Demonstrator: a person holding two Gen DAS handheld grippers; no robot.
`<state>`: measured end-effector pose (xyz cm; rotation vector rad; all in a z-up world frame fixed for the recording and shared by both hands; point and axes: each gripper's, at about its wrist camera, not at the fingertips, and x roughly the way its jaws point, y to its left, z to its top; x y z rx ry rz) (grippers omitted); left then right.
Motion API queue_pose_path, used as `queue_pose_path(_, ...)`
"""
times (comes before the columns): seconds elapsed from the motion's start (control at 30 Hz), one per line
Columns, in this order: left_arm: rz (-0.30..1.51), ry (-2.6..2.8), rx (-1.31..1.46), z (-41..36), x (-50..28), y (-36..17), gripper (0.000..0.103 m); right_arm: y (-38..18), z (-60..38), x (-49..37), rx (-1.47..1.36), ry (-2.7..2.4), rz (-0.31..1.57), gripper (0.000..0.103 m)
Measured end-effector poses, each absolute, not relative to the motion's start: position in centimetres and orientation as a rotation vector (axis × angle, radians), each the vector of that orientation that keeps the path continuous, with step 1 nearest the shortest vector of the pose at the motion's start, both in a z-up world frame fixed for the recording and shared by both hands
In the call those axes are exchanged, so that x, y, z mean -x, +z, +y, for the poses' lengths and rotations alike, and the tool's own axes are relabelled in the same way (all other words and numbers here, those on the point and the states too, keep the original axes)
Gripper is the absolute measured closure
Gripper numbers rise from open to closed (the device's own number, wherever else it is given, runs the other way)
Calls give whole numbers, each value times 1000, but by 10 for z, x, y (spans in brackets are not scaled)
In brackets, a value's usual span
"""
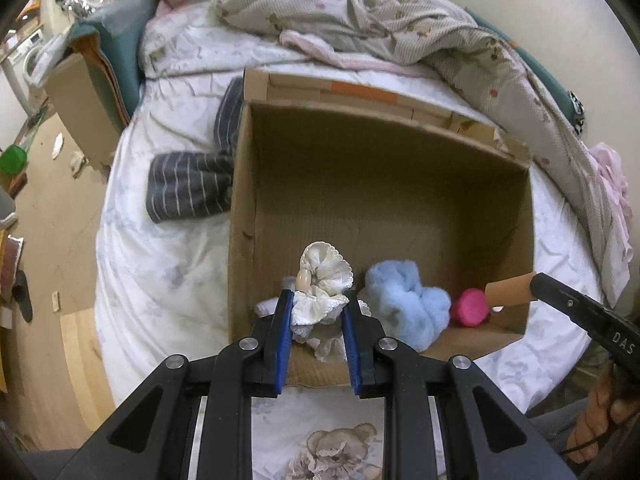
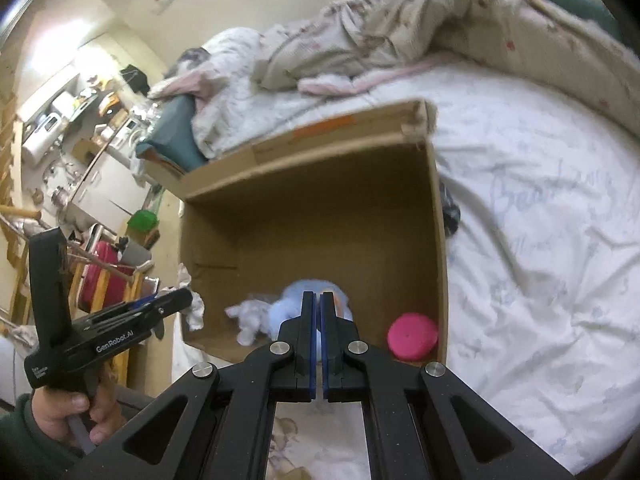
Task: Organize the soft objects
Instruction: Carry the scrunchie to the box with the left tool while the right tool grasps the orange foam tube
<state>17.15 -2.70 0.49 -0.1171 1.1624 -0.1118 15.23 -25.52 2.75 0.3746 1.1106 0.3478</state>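
Observation:
An open cardboard box (image 1: pixel 400 168) stands on the bed; it also shows in the right wrist view (image 2: pixel 304 216). My left gripper (image 1: pixel 318 300) is shut on a white frilly soft toy (image 1: pixel 324 276) and holds it over the box's near left corner. Inside lie a light blue fluffy toy (image 1: pixel 408 300), a pink round object (image 1: pixel 470 306) and a small white plush (image 2: pixel 250 316). My right gripper (image 2: pixel 319 300) is shut and empty, above the box's near edge over the blue toy (image 2: pixel 286 308). The pink object (image 2: pixel 412 334) sits in the box's near right corner.
A dark striped cloth (image 1: pixel 188 188) lies left of the box on the white sheet (image 1: pixel 160 280). A crumpled floral blanket (image 1: pixel 380 20) is heaped at the back. A second cardboard box (image 1: pixel 76 100) stands beside the bed. Cluttered shelves (image 2: pixel 60 128) are on the far left.

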Motion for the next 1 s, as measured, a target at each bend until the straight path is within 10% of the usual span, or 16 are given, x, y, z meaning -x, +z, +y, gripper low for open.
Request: queue_pose_path(1.0,1169,-129,55,-44,-181,-28,68,-30,-230,-178,-324,302,1248,100)
